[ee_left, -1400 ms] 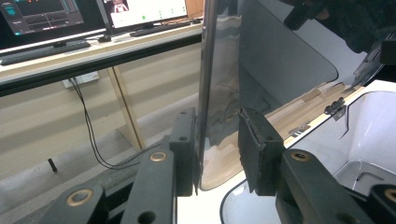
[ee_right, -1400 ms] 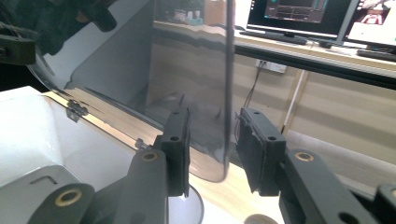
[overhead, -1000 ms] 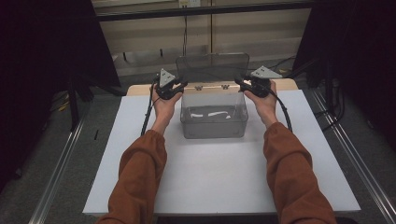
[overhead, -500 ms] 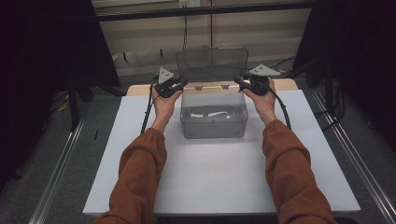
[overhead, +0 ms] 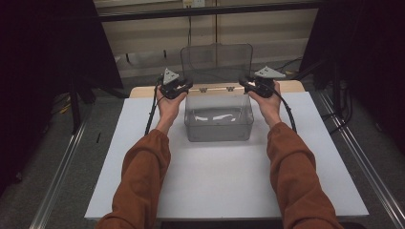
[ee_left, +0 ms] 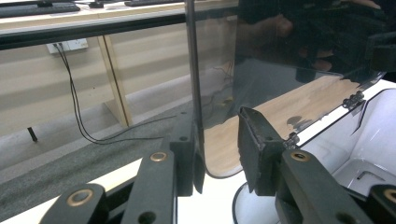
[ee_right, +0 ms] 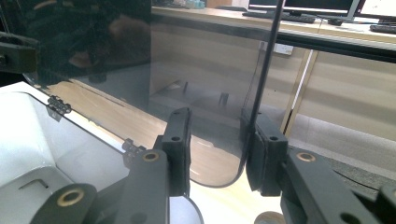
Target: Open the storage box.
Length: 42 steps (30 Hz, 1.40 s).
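Note:
A clear plastic box (overhead: 218, 130) stands at the far middle of the white board, its hinged lid (overhead: 216, 59) raised upright. My left gripper (overhead: 184, 88) is at the lid's lower left corner and my right gripper (overhead: 246, 85) at its lower right corner. In the left gripper view the lid (ee_left: 280, 70) has its side edge against one jaw of the left gripper (ee_left: 217, 149), with a gap to the other. The right gripper view shows the same: the lid (ee_right: 205, 70) rests its edge by one jaw of the right gripper (ee_right: 217, 149). Both stand open around the lid's corners.
The white board (overhead: 215, 186) lies on a wooden table (overhead: 143, 90) whose far edge shows behind the box. Metal rails (overhead: 57, 176) run along the floor on both sides. Dark screens stand left and right, and a shelf frame (overhead: 200, 9) crosses behind.

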Motion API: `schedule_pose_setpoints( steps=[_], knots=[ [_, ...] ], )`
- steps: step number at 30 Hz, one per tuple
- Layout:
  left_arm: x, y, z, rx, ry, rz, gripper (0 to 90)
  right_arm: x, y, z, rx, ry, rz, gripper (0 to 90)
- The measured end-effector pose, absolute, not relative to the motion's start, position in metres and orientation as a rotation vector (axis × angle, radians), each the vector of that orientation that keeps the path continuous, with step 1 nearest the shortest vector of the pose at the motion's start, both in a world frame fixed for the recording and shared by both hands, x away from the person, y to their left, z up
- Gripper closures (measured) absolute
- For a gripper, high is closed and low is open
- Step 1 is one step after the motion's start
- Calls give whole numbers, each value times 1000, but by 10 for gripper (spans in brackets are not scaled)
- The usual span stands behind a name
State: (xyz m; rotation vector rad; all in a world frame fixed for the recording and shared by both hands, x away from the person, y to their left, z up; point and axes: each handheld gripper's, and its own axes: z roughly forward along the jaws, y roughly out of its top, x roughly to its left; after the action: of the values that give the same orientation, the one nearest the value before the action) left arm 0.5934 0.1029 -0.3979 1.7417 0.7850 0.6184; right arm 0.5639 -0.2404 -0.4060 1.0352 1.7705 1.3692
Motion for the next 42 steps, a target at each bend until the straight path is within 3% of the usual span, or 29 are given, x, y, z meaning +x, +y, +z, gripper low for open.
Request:
schedule_pose_setpoints(
  steps=[18, 42],
  knots=[
    [602, 102, -401, 1759, 807, 607, 670, 572, -242, -407, 1082, 1802, 1372, 628],
    [611, 96, -400, 1769, 918, 491, 572, 581, -242, -404, 1202, 1850, 1378, 584]
  ],
)
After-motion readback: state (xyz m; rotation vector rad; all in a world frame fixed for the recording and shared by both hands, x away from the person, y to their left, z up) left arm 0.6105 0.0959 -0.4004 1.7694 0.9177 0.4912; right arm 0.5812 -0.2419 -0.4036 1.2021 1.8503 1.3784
